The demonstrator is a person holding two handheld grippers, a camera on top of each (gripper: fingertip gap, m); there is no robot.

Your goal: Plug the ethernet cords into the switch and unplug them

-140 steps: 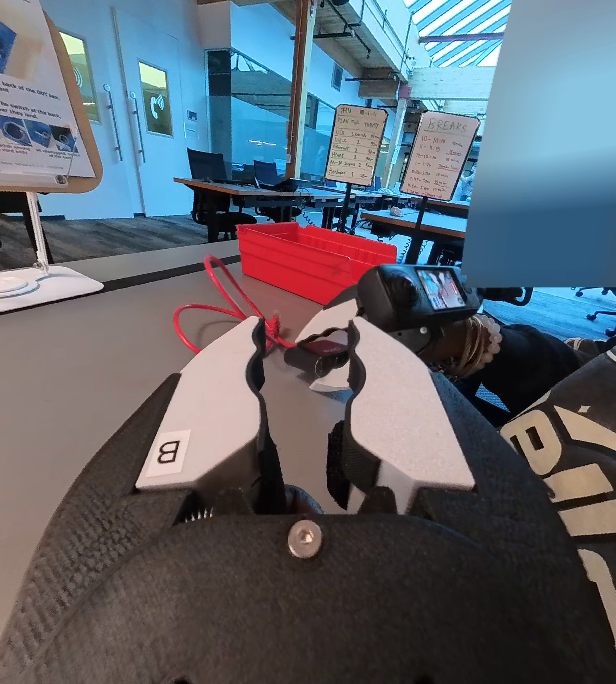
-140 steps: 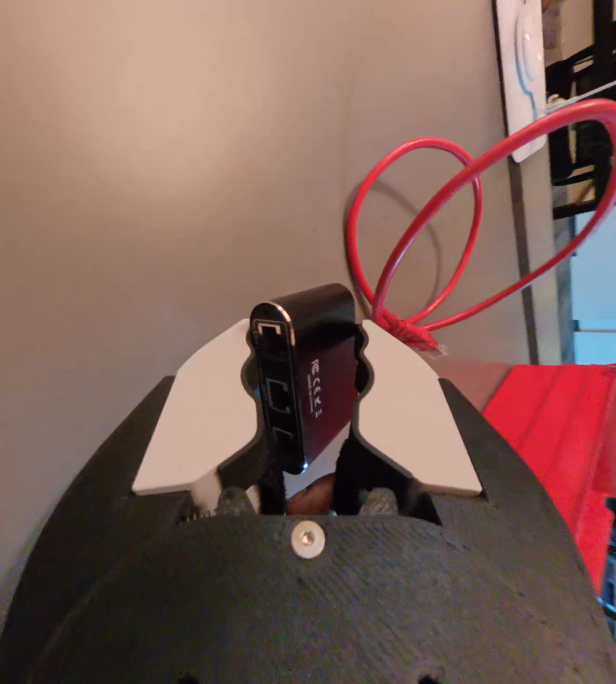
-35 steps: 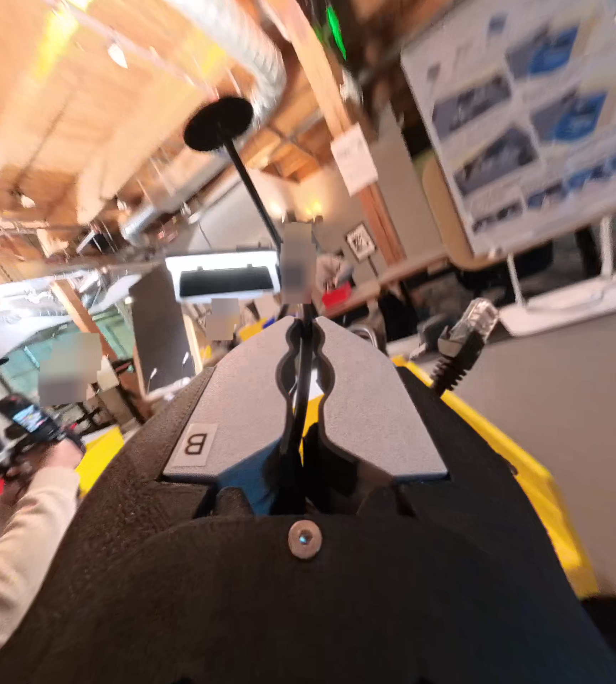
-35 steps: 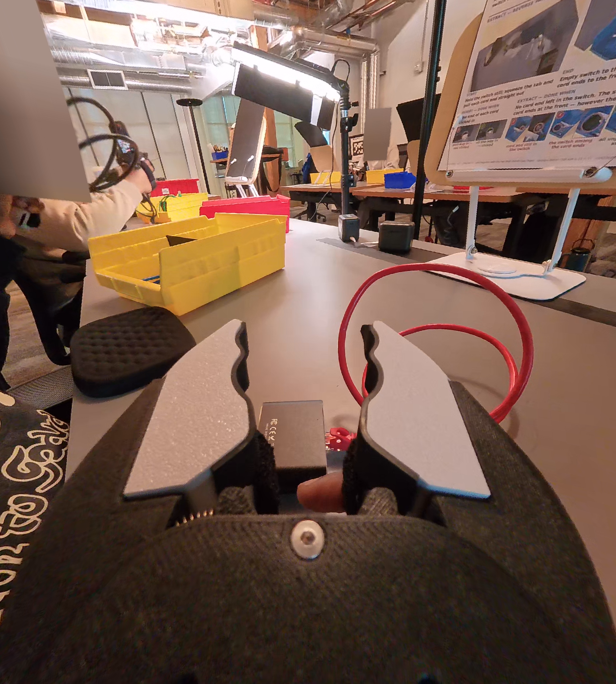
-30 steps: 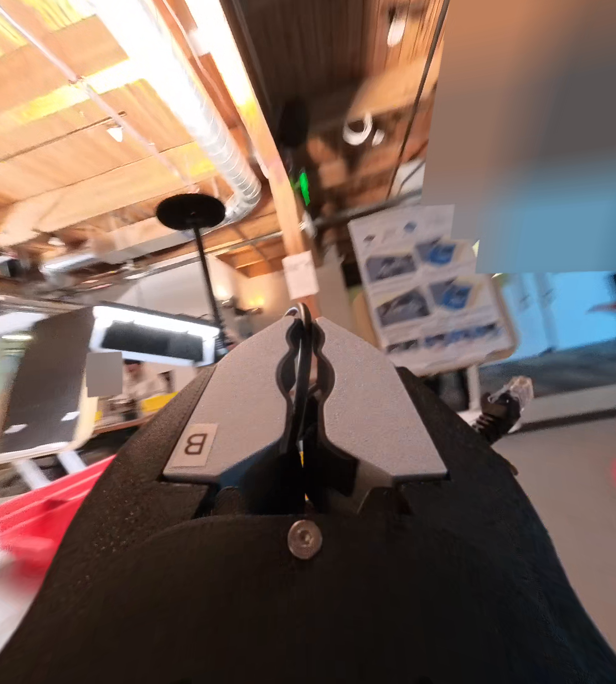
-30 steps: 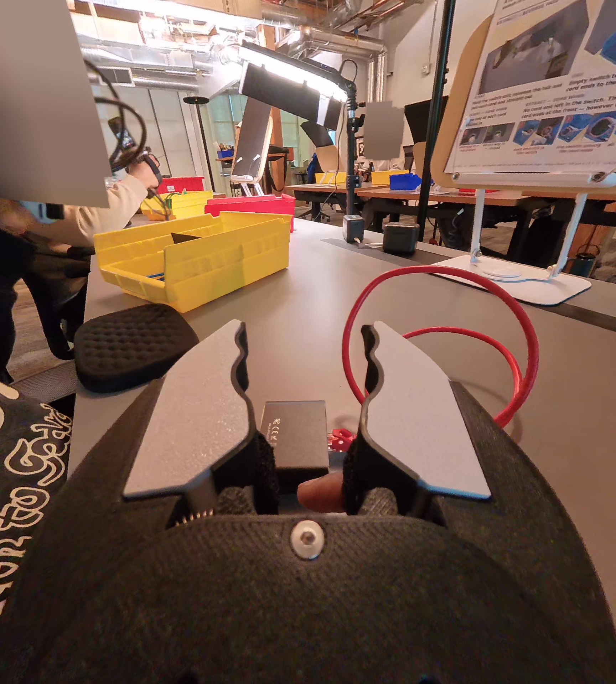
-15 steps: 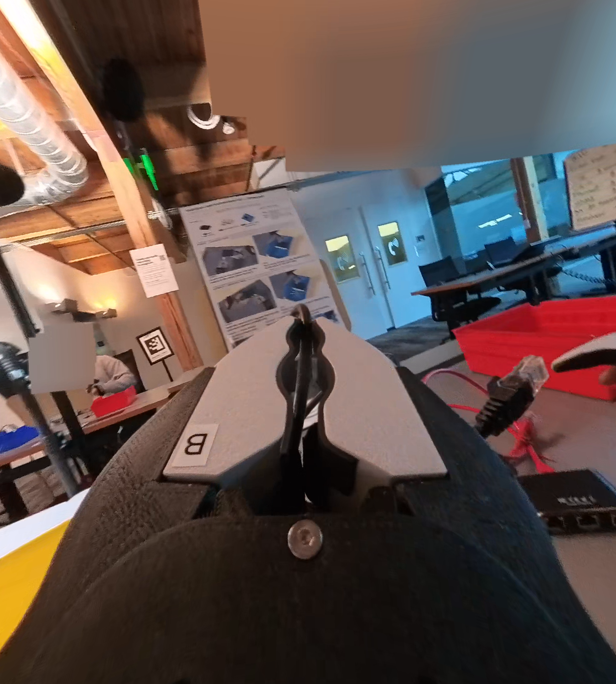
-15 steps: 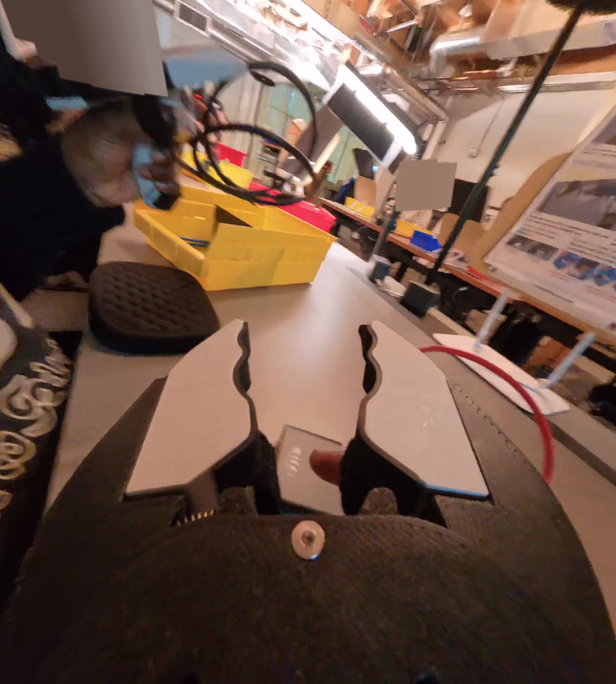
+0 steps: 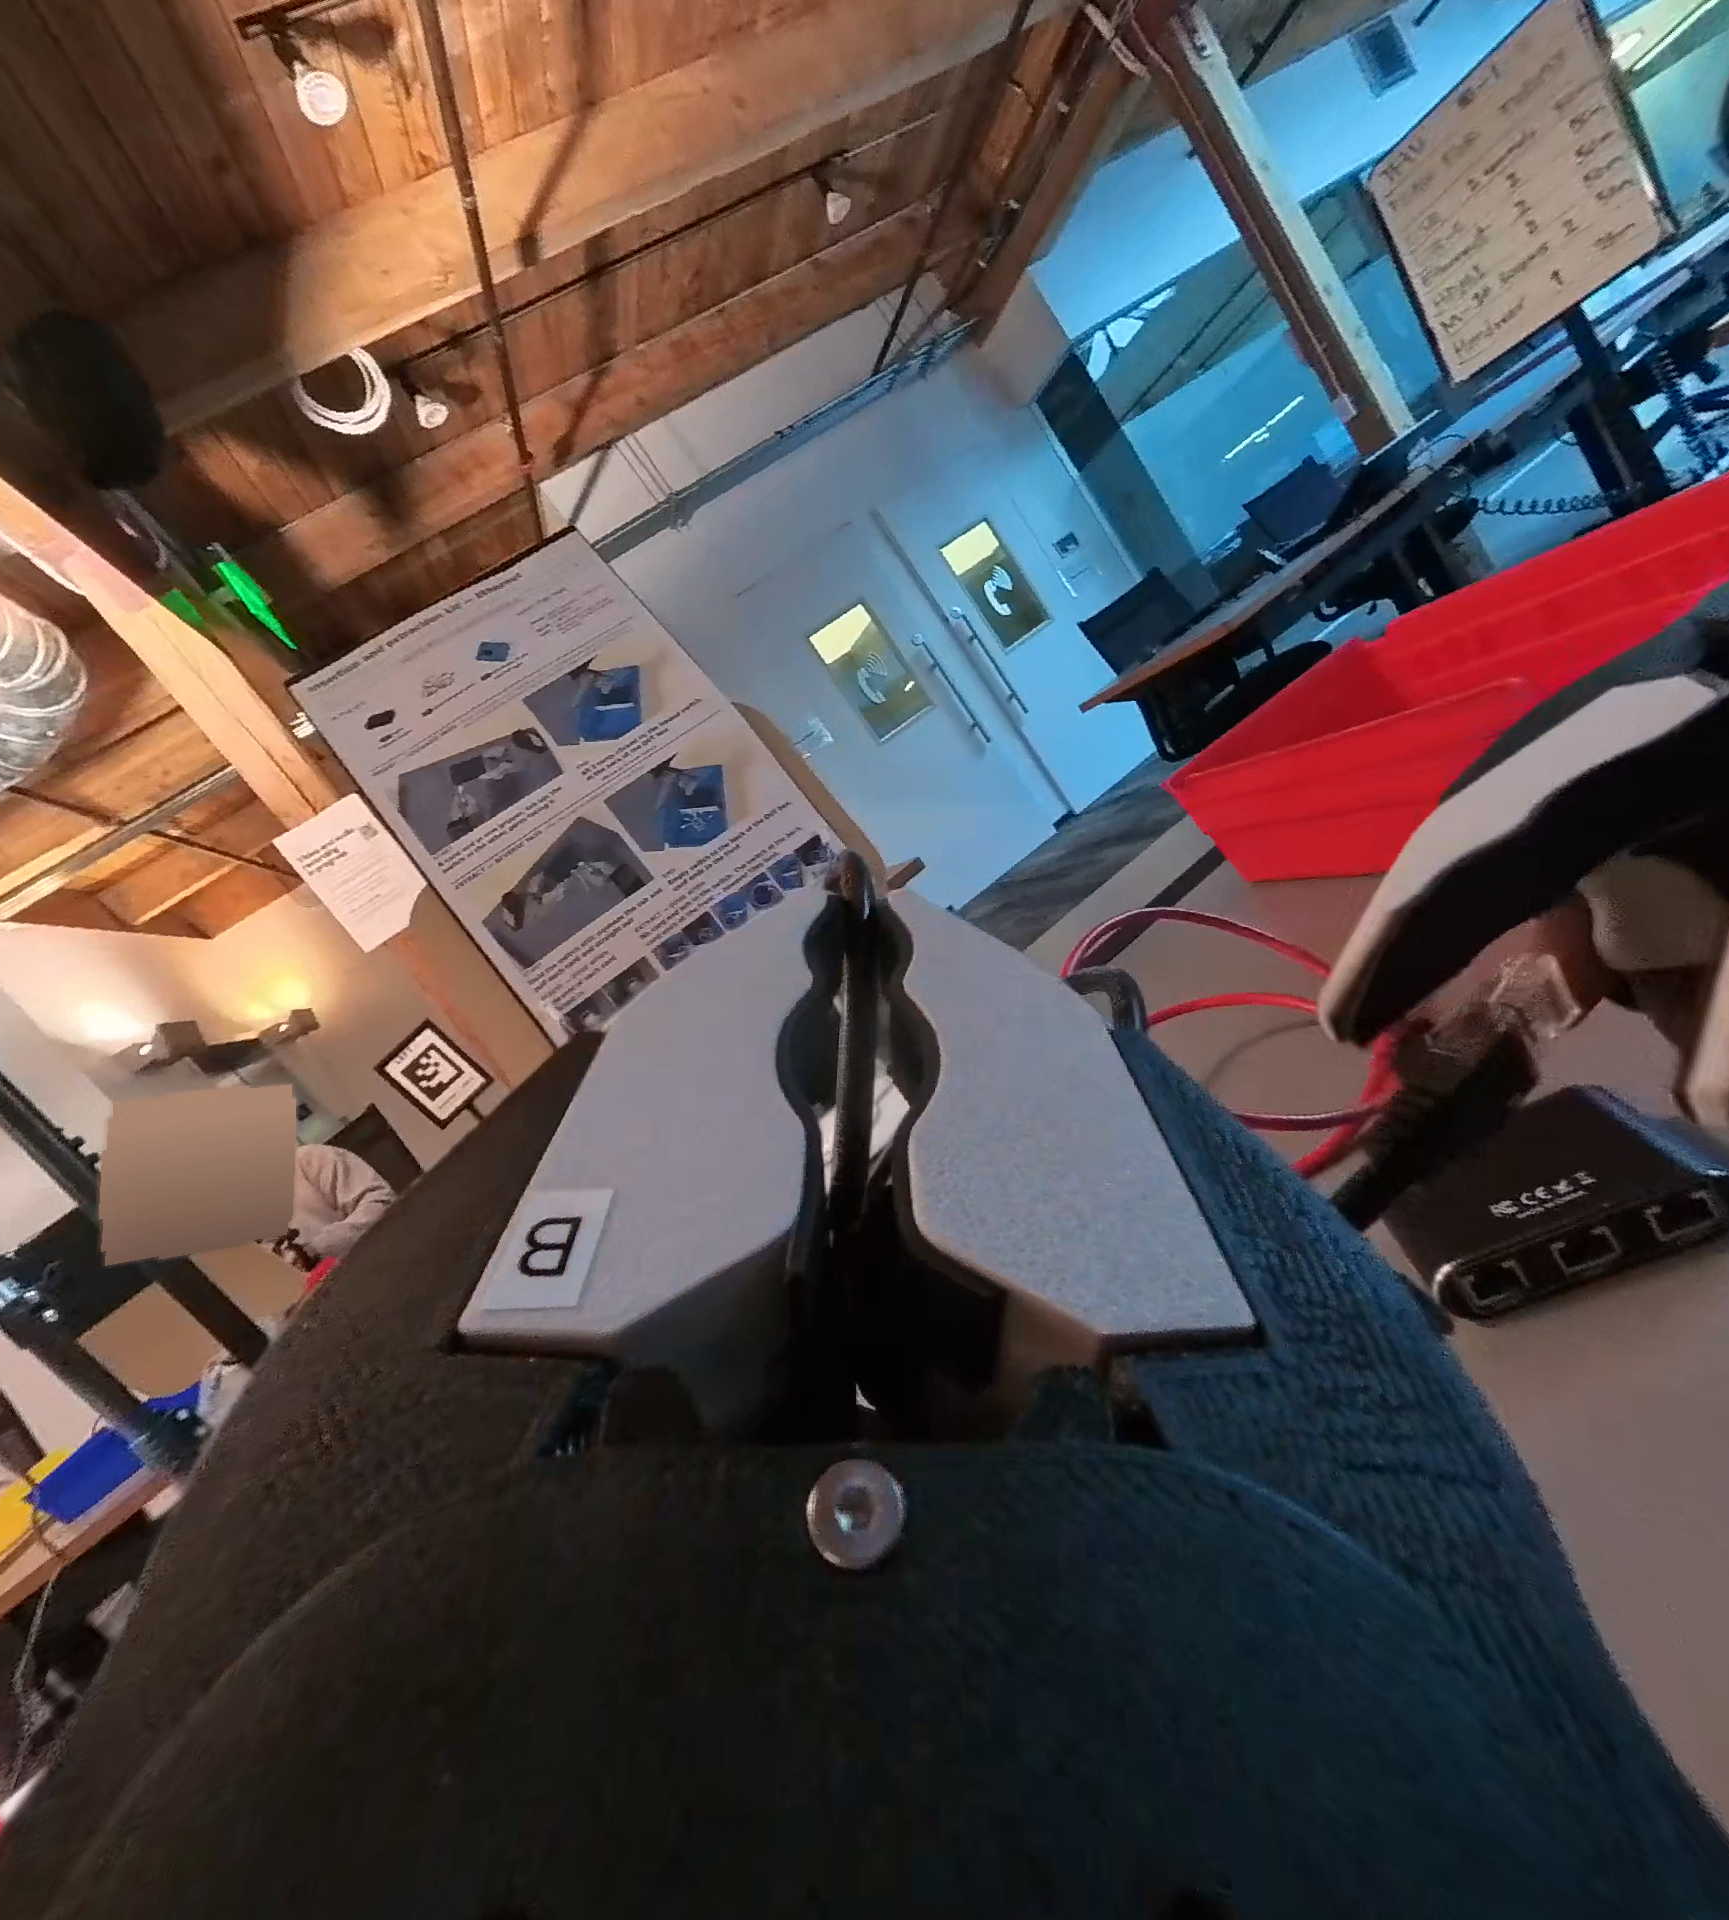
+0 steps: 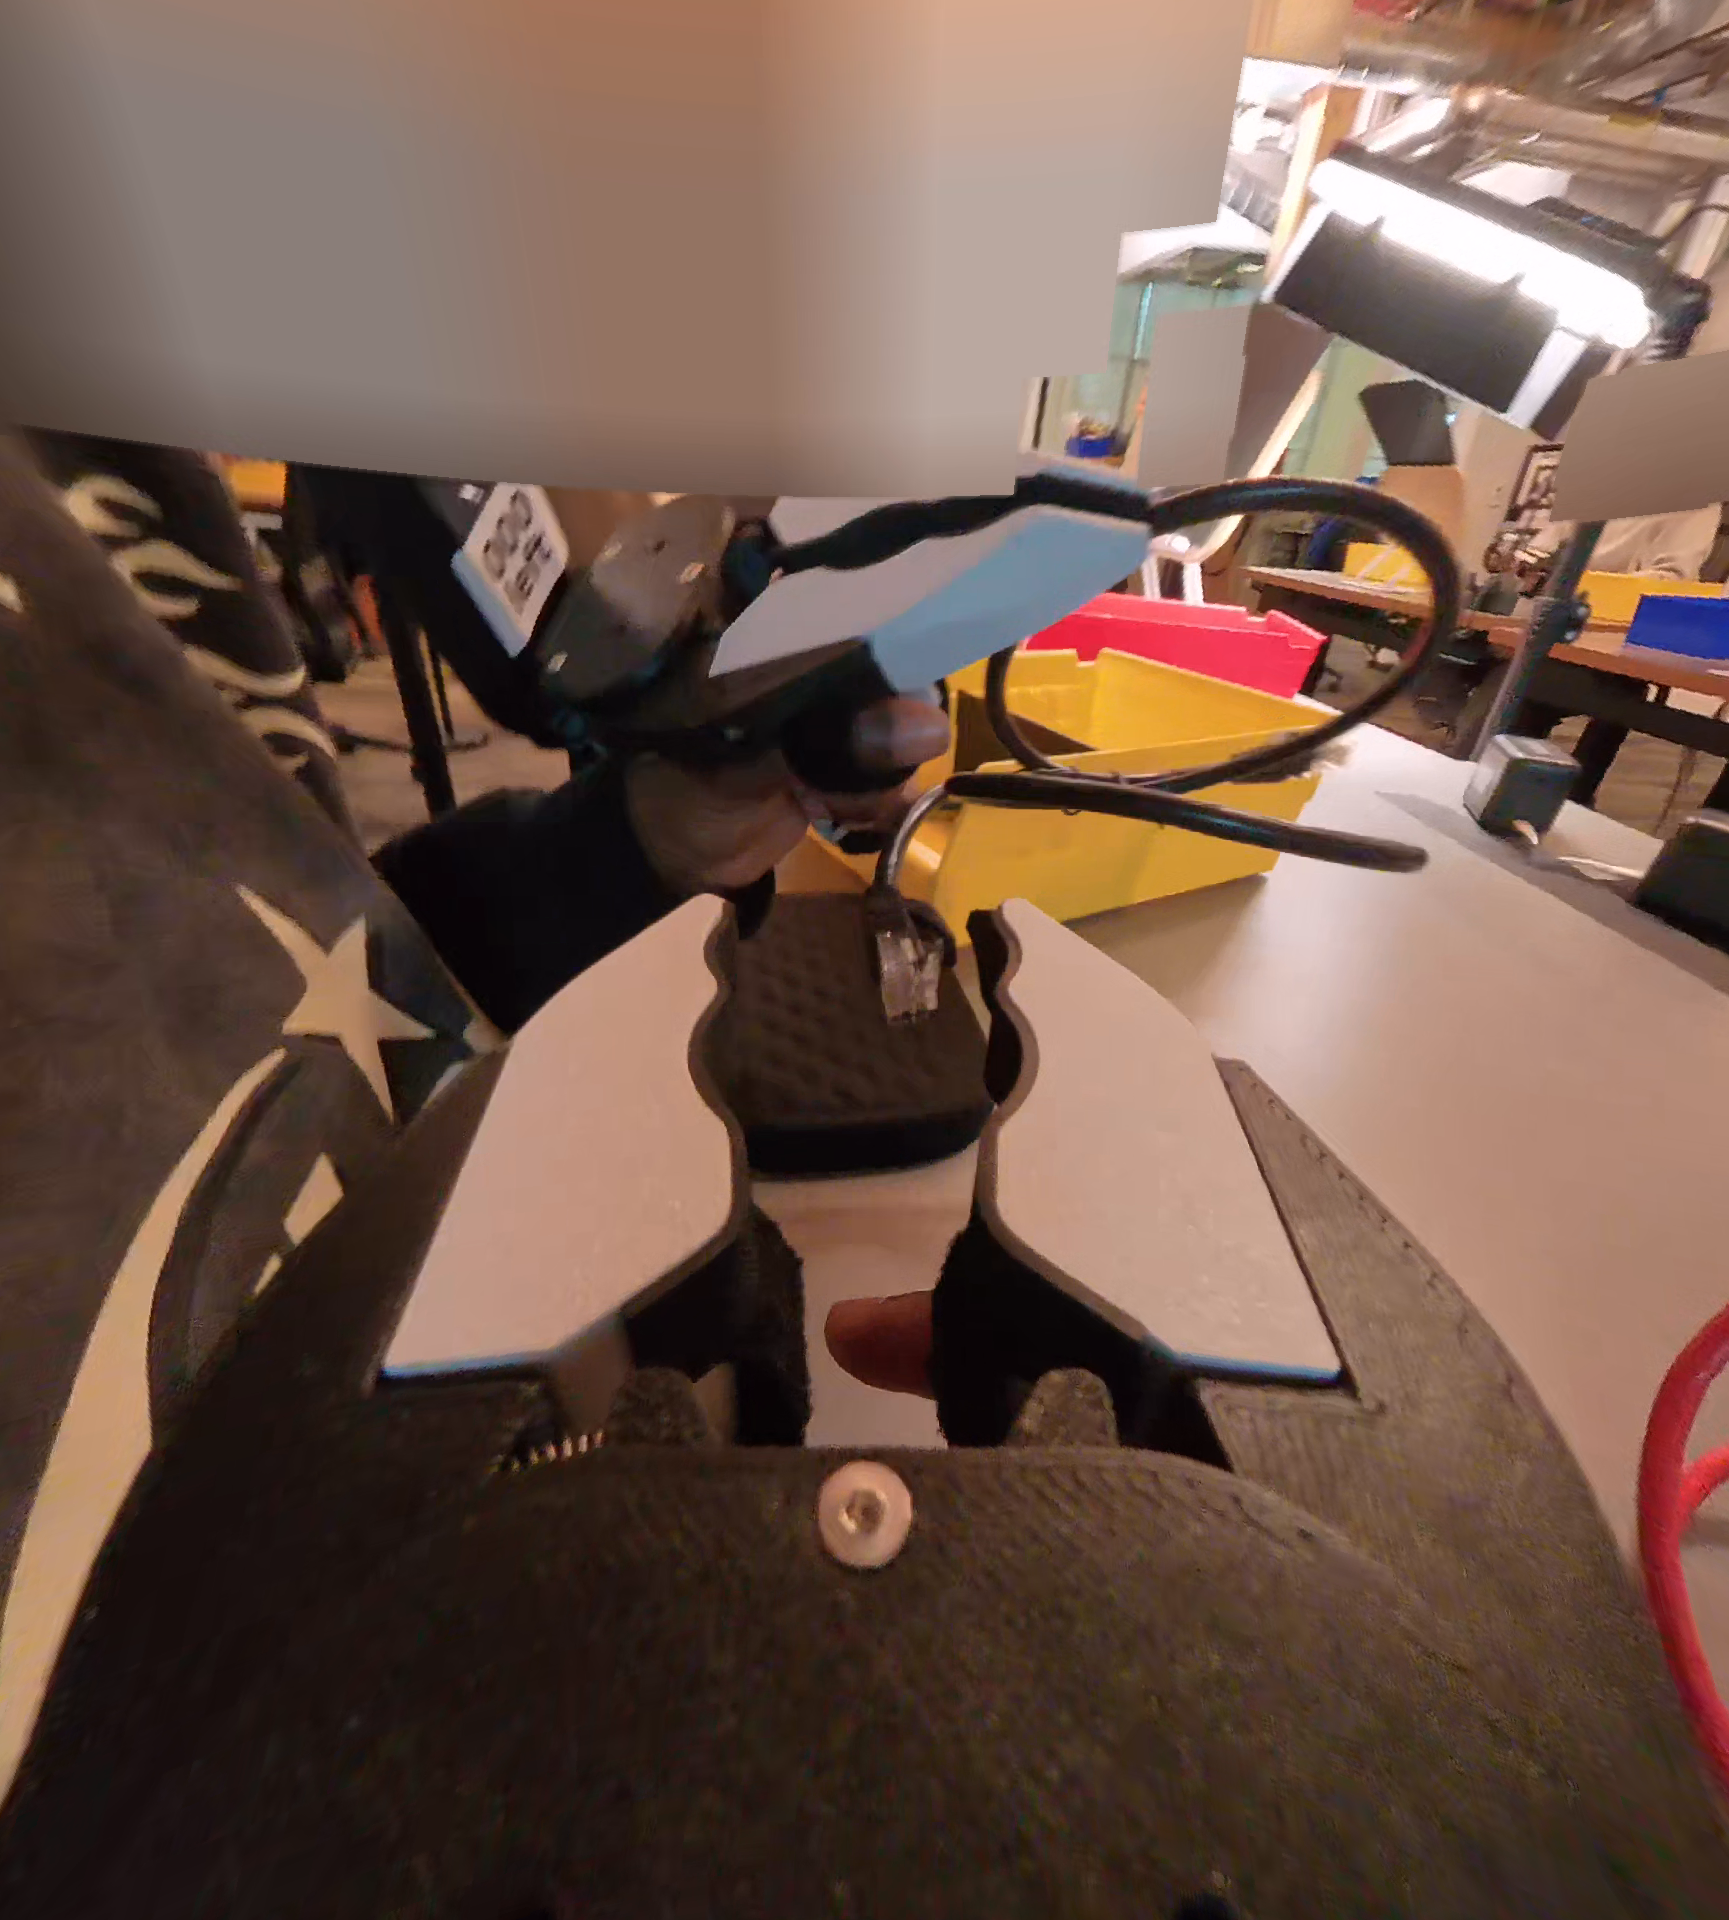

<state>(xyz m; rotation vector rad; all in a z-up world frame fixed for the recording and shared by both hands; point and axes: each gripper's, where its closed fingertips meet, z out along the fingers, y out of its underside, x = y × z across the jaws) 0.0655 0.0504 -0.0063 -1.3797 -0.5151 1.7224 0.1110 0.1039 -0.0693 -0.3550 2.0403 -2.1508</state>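
My left gripper (image 9: 855,904) is shut on a thin black ethernet cord (image 10: 1359,644), which loops out past its tips. The cord's clear plug (image 9: 1504,1008) hangs down to the right, just above the black switch (image 9: 1566,1216) lying flat on the grey table with its ports facing me. My right gripper (image 10: 855,925) is open and empty. The plug (image 10: 907,966) hangs between its fingertips without being gripped. The right gripper's fingers (image 9: 1462,883) show either side of the plug in the left wrist view. A red ethernet cord (image 9: 1234,997) lies coiled behind the switch.
A red bin (image 9: 1462,748) stands at the far right of the table (image 9: 1618,1507). A yellow bin (image 10: 1099,769) and a black textured pad (image 10: 839,1060) lie ahead of the right gripper. An instruction board (image 9: 579,790) stands at the back. The red cord (image 10: 1722,1507) lies at the right. Across from one pair of fingers to the other is roughly 10 centimetres. Measured from the fingertips, the black switch (image 9: 1566,1216) is 15 centimetres or so from the right gripper and 20 centimetres from the left.
My right gripper let go of the switch, which now lies on the table, and swung left. My left gripper took the black cord and carried its plug between the right fingers.
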